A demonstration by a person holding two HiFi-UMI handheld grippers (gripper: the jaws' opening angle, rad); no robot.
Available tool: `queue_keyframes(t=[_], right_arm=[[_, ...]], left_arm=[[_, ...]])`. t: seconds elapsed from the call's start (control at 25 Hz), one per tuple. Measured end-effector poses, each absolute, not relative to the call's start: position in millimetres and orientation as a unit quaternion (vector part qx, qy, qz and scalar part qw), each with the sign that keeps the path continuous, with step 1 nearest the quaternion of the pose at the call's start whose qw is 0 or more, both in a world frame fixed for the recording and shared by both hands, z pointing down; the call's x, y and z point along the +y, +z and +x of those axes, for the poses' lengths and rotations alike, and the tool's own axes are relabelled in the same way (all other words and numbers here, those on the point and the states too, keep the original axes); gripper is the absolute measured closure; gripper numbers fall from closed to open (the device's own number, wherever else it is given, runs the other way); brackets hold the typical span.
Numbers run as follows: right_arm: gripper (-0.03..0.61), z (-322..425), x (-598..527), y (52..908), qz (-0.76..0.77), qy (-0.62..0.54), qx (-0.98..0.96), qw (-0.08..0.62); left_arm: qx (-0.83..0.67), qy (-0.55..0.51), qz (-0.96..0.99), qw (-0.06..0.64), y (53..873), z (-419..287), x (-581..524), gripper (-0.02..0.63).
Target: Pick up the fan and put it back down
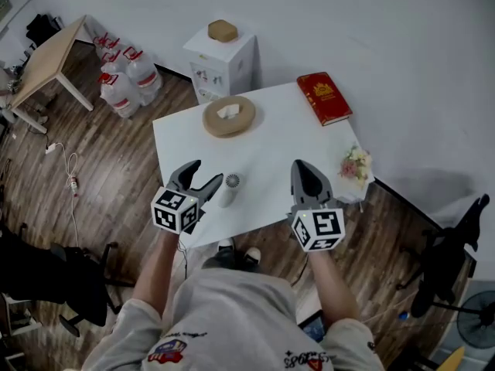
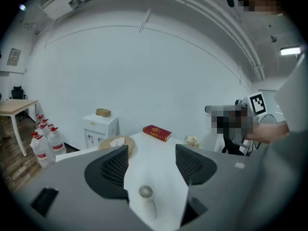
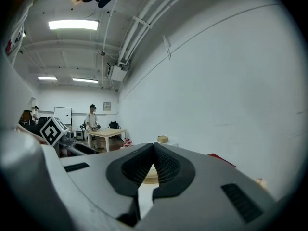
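Observation:
A small white hand-held fan (image 1: 230, 189) lies on the white table (image 1: 271, 141) near its front edge, with its round grille toward the far side. My left gripper (image 1: 206, 171) is open just left of the fan. In the left gripper view the fan (image 2: 147, 198) lies low between the two spread jaws of that gripper (image 2: 151, 160), and neither pad presses on it. My right gripper (image 1: 301, 166) hovers over the table to the right of the fan, apart from it. Its jaws (image 3: 154, 146) are shut with nothing between them.
A round wooden tray (image 1: 229, 116) sits at the table's far side, a red book (image 1: 325, 97) at the far right corner and a small flower bunch (image 1: 355, 165) at the right edge. Beyond the table stand a white cabinet (image 1: 220, 60), water bottles (image 1: 128, 76) and a wooden desk (image 1: 46, 56).

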State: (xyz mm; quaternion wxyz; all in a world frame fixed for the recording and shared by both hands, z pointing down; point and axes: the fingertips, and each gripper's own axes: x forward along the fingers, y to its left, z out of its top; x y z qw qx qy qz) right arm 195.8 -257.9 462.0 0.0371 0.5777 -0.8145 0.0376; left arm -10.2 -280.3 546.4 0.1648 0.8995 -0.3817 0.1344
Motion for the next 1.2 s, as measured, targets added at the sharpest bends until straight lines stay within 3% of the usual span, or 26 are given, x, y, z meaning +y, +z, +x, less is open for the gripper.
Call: queue_keyframes(t=[1.2], right_arm=[[0.588, 214, -232, 518, 0.599, 0.078, -0.792, 0.086]], left_arm=[[-0.330, 0.366, 0.784, 0.377, 806, 33, -276, 0.319]])
